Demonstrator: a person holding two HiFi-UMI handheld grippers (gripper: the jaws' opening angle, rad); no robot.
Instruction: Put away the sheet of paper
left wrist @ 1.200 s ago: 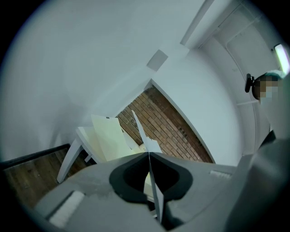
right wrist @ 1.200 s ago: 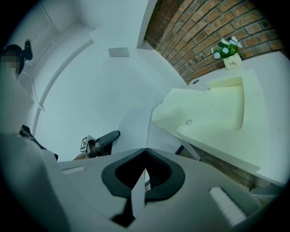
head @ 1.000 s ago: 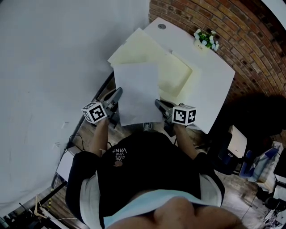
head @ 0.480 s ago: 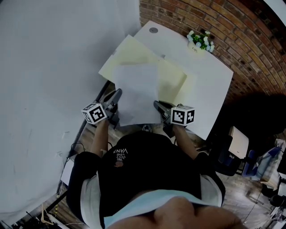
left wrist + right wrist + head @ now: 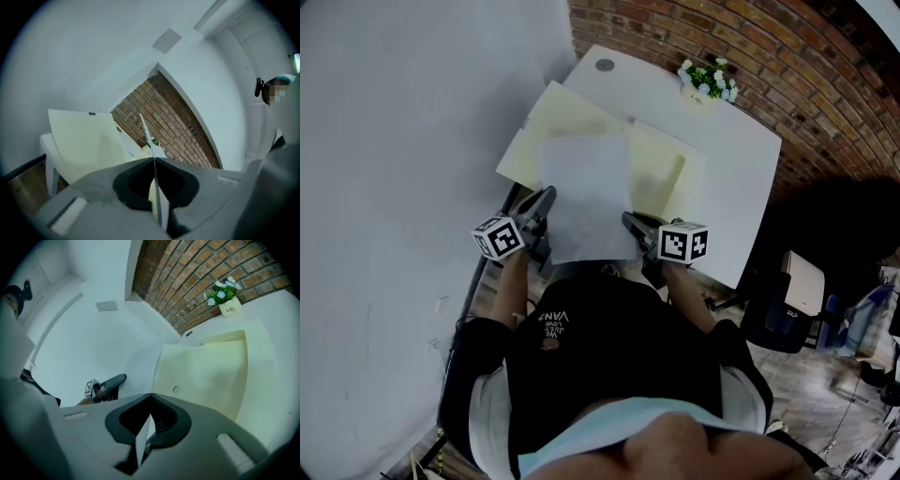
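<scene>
A white sheet of paper (image 5: 586, 192) hangs flat between my two grippers, above the near part of a white table (image 5: 741, 178). My left gripper (image 5: 546, 199) is shut on the sheet's left edge, and the sheet (image 5: 157, 197) runs edge-on through its closed jaws. My right gripper (image 5: 630, 221) is shut on the right edge, where the paper (image 5: 140, 434) is pinched. Under the sheet lies an open pale-yellow folder (image 5: 661, 169) on the table; its raised flap (image 5: 82, 140) shows in the left gripper view and its flat half (image 5: 206, 376) in the right gripper view.
A small pot of white flowers (image 5: 705, 82) stands at the table's far edge by the brick wall (image 5: 825, 75). A round grommet (image 5: 605, 65) sits at the far left corner. A white wall (image 5: 403, 141) rises on the left. Chairs and clutter stand at the right (image 5: 797, 300).
Both grippers have carried the sheet forward, so it now lies further over the yellow folder and the table sits closer beneath it. Both grips are unchanged.
</scene>
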